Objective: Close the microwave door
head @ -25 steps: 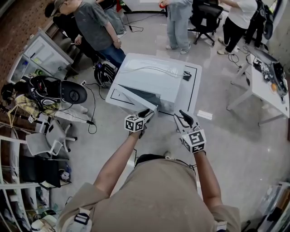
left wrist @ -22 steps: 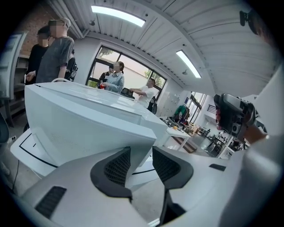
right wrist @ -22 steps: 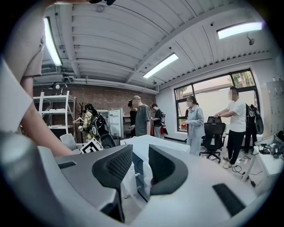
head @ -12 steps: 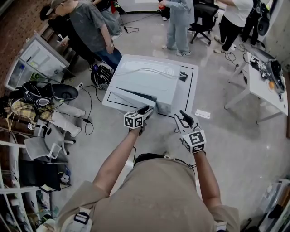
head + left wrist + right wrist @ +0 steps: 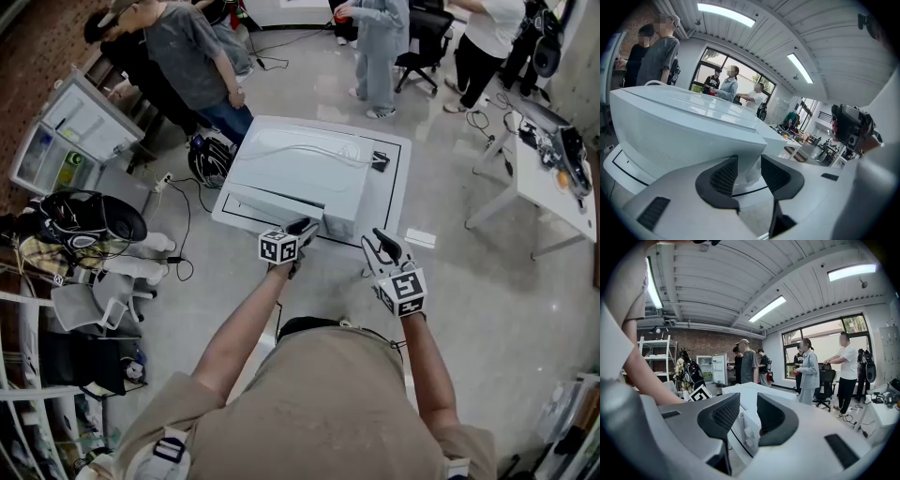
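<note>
From the head view I look down on the white box-shaped microwave [image 5: 300,169], at 12 o'clock from me on a low white table with a black line [image 5: 401,178]. Its door [image 5: 272,208] faces 7 o'clock and is nearly shut, with only a thin dark gap showing. I cannot see inside it.

Both arms reach forward, a bit bent. The left gripper [image 5: 302,231] is at the door's right end and tips down a little. The right gripper [image 5: 380,248] hangs near the table's front edge, at 4 o'clock from the microwave and apart from it.

Only the left gripper view shows me its jaws up close. They are spread, and the microwave's white corner [image 5: 750,164] sits in the gap, not pinched.

The right gripper view shows spread jaws too, with the microwave's knob side [image 5: 745,432] far behind the gap. It also shows a white fridge [image 5: 712,369] standing open, with small things on its shelves.
</note>
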Demonstrator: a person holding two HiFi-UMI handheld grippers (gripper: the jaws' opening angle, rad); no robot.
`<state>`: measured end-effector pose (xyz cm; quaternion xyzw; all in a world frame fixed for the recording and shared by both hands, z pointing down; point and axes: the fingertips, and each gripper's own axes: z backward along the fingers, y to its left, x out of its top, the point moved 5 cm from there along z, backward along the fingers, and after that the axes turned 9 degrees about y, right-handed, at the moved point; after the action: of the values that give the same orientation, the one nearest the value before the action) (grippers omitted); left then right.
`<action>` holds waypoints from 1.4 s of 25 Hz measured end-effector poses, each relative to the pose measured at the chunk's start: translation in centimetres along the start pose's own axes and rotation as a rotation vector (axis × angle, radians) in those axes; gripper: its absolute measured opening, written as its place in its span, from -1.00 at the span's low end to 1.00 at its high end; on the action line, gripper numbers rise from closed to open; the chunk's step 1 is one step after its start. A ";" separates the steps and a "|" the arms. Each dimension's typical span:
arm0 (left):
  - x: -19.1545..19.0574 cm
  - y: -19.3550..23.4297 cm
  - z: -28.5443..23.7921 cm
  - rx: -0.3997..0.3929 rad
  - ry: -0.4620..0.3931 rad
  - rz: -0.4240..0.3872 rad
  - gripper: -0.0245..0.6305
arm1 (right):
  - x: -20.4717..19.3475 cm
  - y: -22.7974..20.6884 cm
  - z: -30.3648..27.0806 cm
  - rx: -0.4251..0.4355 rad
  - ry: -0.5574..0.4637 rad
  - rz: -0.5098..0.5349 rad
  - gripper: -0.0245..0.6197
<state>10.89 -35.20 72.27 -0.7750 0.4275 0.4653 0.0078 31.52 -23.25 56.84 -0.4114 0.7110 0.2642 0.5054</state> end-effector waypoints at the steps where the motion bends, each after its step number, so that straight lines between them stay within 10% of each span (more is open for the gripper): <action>1: 0.0 -0.1 0.0 0.007 0.002 -0.012 -0.48 | 0.1 -0.1 -0.1 0.000 0.000 -0.001 -0.56; 20: 1.8 -0.8 -1.3 0.017 -0.014 -0.006 -0.17 | 0.1 0.7 -1.7 0.052 0.035 0.028 -0.56; 35: 2.5 -2.9 10.9 0.049 -0.214 -0.060 -0.18 | 0.9 4.1 -1.2 0.030 -0.010 0.025 -0.56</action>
<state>5.58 -30.50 63.21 -0.7330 0.4121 0.5343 0.0864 27.29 -22.31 56.25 -0.3934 0.7176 0.2620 0.5115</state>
